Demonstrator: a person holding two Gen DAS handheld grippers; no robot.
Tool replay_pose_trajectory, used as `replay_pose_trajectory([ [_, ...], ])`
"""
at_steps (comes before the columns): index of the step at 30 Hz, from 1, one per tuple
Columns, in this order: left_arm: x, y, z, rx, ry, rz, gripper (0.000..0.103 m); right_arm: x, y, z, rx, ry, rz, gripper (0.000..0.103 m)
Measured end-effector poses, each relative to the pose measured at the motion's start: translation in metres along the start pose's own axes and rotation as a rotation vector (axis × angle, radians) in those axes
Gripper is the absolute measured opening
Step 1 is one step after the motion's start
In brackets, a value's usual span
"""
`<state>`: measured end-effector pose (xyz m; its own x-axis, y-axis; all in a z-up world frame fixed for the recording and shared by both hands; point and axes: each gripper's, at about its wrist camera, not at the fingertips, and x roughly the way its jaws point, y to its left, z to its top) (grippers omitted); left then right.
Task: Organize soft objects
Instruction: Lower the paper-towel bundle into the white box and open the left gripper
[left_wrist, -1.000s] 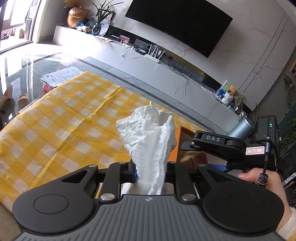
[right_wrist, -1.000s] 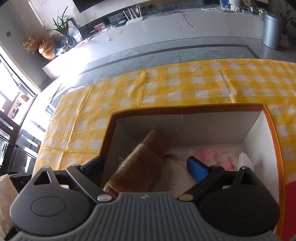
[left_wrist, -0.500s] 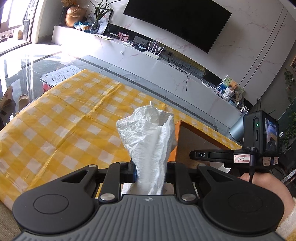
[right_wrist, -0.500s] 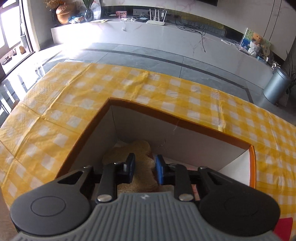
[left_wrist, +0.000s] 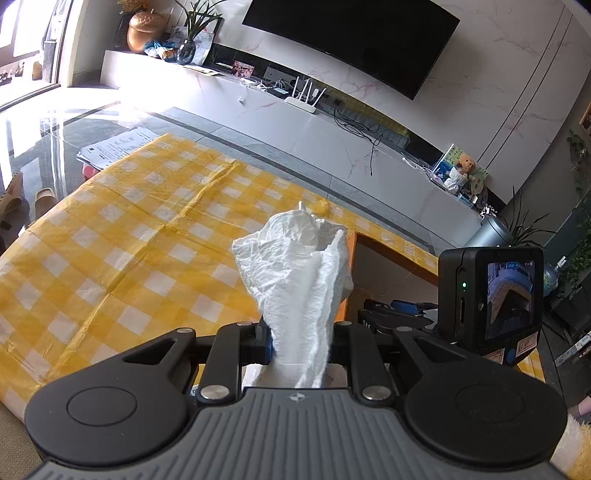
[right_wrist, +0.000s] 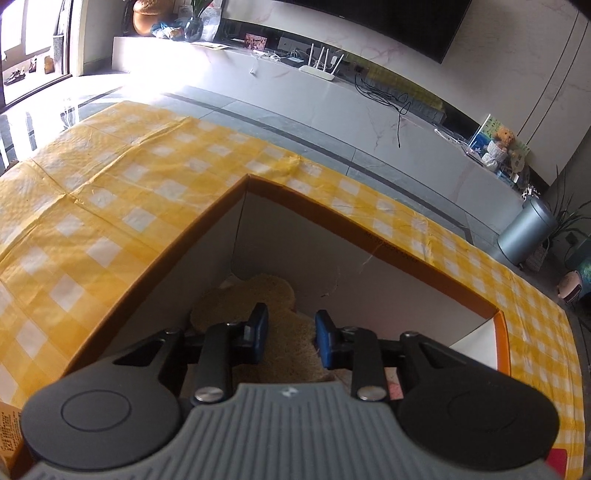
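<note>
My left claw (left_wrist: 301, 345) is clamped on a crumpled white tissue (left_wrist: 295, 280), which stands up out of the jaws and hangs in the air above the bench (left_wrist: 110, 236), with its yellow checked cloth. In the left wrist view the box (left_wrist: 351, 258) shows at about three o'clock from the tissue, its orange rim just behind the paper's right edge, so I judge the tissue is close to the box but not yet over its opening.

My right claw (right_wrist: 290, 338) is down inside the box (right_wrist: 369, 236), jaws parted a little on either side of a tan fuzzy cloth (right_wrist: 255, 299). The pads look near the cloth or just brushing it; I see no firm pinch, so I take this claw as released, with the cloth lying on the box floor towards the far corner at twelve o'clock. Something pink and pale peeks out at four o'clock under the claw body, too hidden to name.

As for progress: the tan cloth is in the box, and that part looks done. The tissue remains to be carried over the rim and dropped in. I see no other loose soft things on the cloth-covered bench in either view, though the near edge is hidden by the claw bodies, so I judge the tissue may be among the last. The right claw should clear the box first to make room.
</note>
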<state>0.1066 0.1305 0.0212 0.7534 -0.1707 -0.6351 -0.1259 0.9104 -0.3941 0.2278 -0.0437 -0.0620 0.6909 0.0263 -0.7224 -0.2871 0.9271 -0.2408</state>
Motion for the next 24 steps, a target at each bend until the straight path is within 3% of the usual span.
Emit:
replay_pose_trajectory([
  [3, -0.004, -0.004, -0.001, 0.006, -0.004, -0.049, 0.021, -0.030, -0.019, -0.002, 0.114, -0.153, 0.042, 0.025],
  [6, -0.008, -0.008, -0.002, 0.018, -0.007, -0.092, 0.021, -0.059, -0.033, -0.004, 0.107, -0.239, -0.040, 0.025],
  [10, -0.006, -0.019, -0.006, 0.051, 0.044, -0.175, 0.022, -0.095, -0.071, -0.012, 0.185, -0.298, -0.034, 0.033],
  [14, 0.000, -0.043, -0.020, 0.203, 0.103, -0.150, 0.021, -0.124, -0.107, -0.033, 0.286, -0.382, -0.041, 0.034],
  [18, 0.014, -0.064, -0.038, 0.331, 0.196, -0.185, 0.021, -0.133, -0.122, -0.062, 0.362, -0.463, -0.049, 0.034],
  [20, 0.024, -0.073, -0.048, 0.395, 0.232, -0.158, 0.021, -0.130, -0.126, -0.072, 0.402, -0.458, -0.038, 0.034],
  [24, 0.045, -0.081, -0.066, 0.504, 0.258, 0.002, 0.021, -0.119, -0.130, -0.083, 0.443, -0.401, -0.021, 0.034],
])
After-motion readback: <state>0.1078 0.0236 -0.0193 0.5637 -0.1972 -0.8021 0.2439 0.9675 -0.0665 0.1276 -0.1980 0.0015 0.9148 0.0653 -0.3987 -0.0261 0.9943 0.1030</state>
